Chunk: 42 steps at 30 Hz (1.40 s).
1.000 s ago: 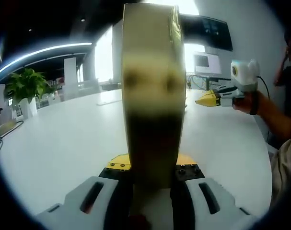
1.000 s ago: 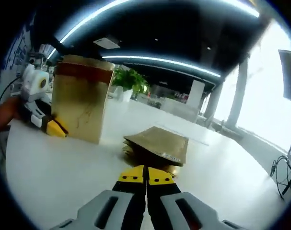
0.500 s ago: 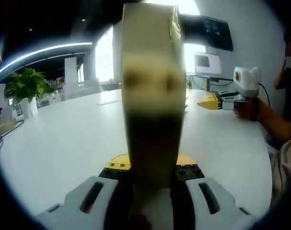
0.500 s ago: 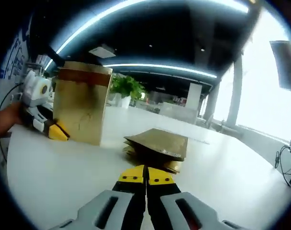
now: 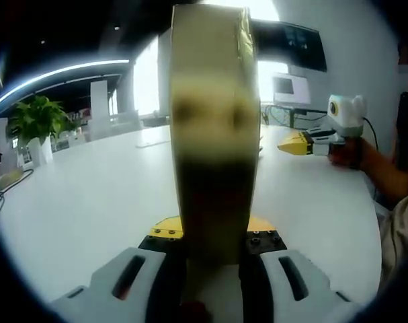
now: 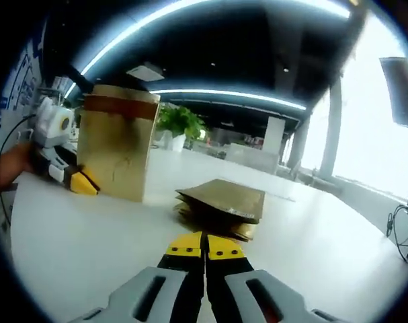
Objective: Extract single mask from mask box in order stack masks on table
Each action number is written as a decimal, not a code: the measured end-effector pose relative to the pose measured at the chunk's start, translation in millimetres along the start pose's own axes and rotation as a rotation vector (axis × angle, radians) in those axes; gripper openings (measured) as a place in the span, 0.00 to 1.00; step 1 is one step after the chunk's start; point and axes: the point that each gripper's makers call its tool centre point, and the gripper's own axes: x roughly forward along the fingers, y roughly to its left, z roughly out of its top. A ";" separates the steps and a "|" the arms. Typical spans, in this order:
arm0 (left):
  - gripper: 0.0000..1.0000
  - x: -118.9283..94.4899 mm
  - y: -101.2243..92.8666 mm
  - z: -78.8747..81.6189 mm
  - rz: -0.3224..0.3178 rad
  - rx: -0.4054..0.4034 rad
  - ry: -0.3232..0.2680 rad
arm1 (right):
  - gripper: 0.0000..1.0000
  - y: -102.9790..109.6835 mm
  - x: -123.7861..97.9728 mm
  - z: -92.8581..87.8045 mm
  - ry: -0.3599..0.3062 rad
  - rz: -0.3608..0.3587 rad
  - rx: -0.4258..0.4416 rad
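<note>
An upright gold mask box (image 5: 214,134) rises close to the camera in the left gripper view, and my left gripper (image 5: 214,237) is shut on its lower part. In the right gripper view the same box (image 6: 116,151) stands on the white table at the left, with the left gripper (image 6: 79,182) at its base. A low stack of flat gold mask packets (image 6: 220,205) lies on the table just ahead of my right gripper (image 6: 205,243), which is shut with nothing in it. From the left gripper view, the right gripper (image 5: 296,142) hovers over the table at the right, held by a hand.
The white table (image 5: 89,195) stretches wide around the box. A potted plant (image 5: 35,124) stands far left, and a monitor (image 5: 291,87) sits at the back right. A person's arm (image 5: 382,175) comes in from the right. A cable (image 6: 398,235) lies at the table's right edge.
The right gripper has drifted slightly away from the box and a little higher. The left gripper and the box have held still.
</note>
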 end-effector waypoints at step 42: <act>0.20 0.1 0.4 0.0 0.009 0.000 0.000 | 0.00 2.2 5.7 -2.5 0.011 -0.003 -0.130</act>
